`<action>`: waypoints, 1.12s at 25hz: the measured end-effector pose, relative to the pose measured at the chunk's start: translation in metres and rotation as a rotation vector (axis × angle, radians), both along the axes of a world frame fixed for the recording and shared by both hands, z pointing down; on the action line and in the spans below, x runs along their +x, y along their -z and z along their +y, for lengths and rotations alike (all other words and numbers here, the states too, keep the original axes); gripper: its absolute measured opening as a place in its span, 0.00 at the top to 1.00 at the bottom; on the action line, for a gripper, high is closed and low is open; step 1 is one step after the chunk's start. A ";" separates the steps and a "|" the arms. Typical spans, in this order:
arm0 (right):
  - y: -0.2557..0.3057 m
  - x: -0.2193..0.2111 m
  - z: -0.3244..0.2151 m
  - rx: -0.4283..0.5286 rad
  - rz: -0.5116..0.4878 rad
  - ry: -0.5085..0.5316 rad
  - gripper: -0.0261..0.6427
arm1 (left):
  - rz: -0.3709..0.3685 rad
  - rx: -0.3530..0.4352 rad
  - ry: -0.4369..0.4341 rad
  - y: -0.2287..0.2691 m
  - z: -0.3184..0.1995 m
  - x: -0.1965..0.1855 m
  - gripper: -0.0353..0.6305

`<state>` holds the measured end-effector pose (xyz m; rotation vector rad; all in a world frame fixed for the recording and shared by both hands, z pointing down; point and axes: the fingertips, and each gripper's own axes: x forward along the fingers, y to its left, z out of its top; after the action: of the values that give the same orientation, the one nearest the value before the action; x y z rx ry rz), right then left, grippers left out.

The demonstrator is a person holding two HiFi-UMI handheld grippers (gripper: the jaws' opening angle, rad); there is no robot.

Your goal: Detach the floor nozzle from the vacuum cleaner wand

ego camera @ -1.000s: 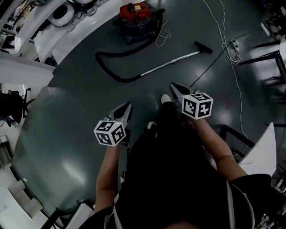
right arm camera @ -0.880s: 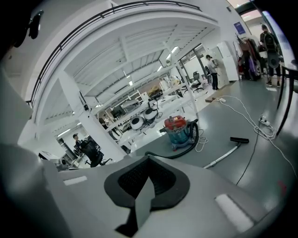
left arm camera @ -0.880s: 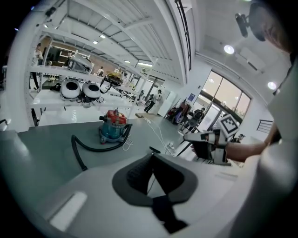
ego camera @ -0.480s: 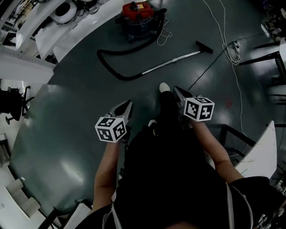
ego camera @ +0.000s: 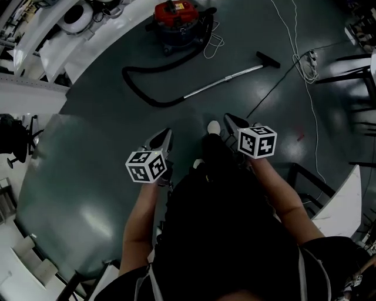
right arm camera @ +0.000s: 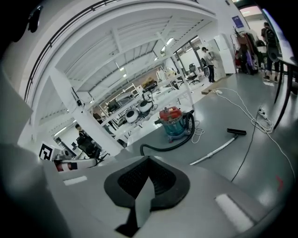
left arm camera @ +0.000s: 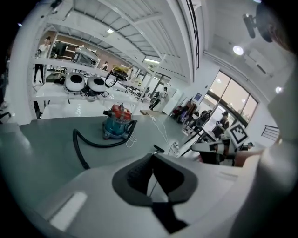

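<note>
**Head view.** The person stands on a dark grey floor with a gripper in each hand. Both grippers are held in front of the body and point forward and down. The left gripper and the right gripper each carry a marker cube. A white shoe toe shows between them. Both grippers are well apart from the vacuum cleaner.

The red-topped canister sits at the top of the view. Its black hose loops across the floor to the metal wand, which lies flat. The floor nozzle is attached at the wand's far right end and rests on the floor. A white cable runs past the nozzle to a power strip.

**Left gripper view.** The jaws of the left gripper are closed tip to tip, with nothing between them. Past the tips, the canister and hose lie far off on the floor. The floor nozzle shows as a small dark bar just above the jaw tips. The right gripper appears at the right.

**Right gripper view.** The jaws of the right gripper are closed and hold nothing. The canister, the wand and the floor nozzle lie ahead, at a distance. The left gripper shows at the left edge.
</note>
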<state>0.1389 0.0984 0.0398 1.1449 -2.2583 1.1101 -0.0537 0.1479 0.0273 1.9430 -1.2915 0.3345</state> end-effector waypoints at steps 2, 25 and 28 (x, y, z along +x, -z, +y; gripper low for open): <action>-0.013 -0.001 -0.014 -0.004 0.018 0.039 0.97 | -0.024 -0.009 0.003 -0.013 -0.019 0.003 0.94; -0.173 -0.050 -0.135 -0.071 0.134 0.522 0.97 | -0.155 -0.132 -0.040 -0.152 -0.135 -0.016 0.94; -0.211 -0.062 -0.141 -0.091 0.157 0.493 0.97 | -0.155 -0.152 -0.057 -0.190 -0.138 -0.029 0.94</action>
<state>0.0771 -0.0423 0.2511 0.5668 -2.1721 0.8765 -0.0830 0.0094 0.2171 1.8565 -1.2709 0.6051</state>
